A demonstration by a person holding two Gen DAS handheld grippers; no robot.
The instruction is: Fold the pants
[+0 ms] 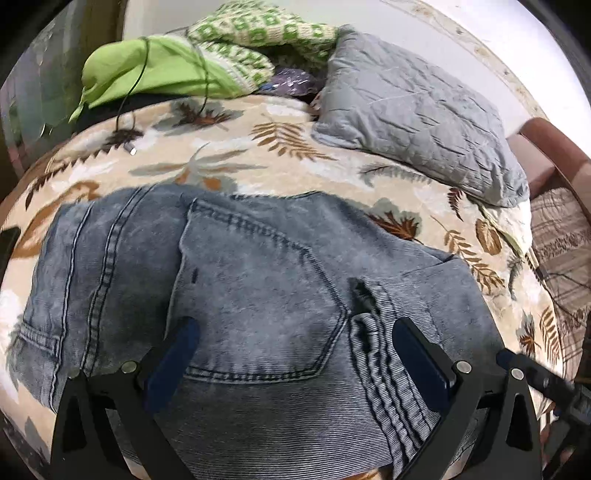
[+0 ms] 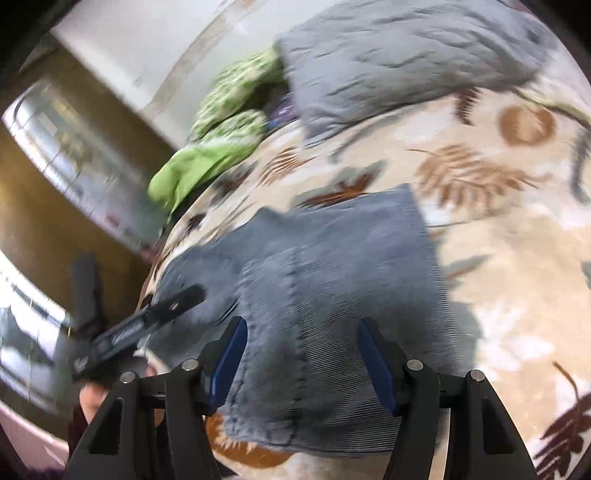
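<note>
Grey-blue denim pants (image 1: 236,288) lie folded on a leaf-patterned bedspread (image 1: 221,162), back pocket up, with a leg end laid over the right side. My left gripper (image 1: 295,350) is open just above the pocket, holding nothing. The right wrist view is blurred; the pants (image 2: 325,295) lie under my right gripper (image 2: 301,354), which is open and empty over the folded leg. The left gripper also shows in the right wrist view (image 2: 147,325) at the pants' left edge.
A grey quilted pillow (image 1: 417,118) lies at the back right. Green cloth (image 1: 155,70) and a green-patterned knit blanket (image 1: 255,33) are piled at the back left, with a thin cable (image 1: 129,103) trailing onto the bed. A brown chair (image 1: 554,155) stands right.
</note>
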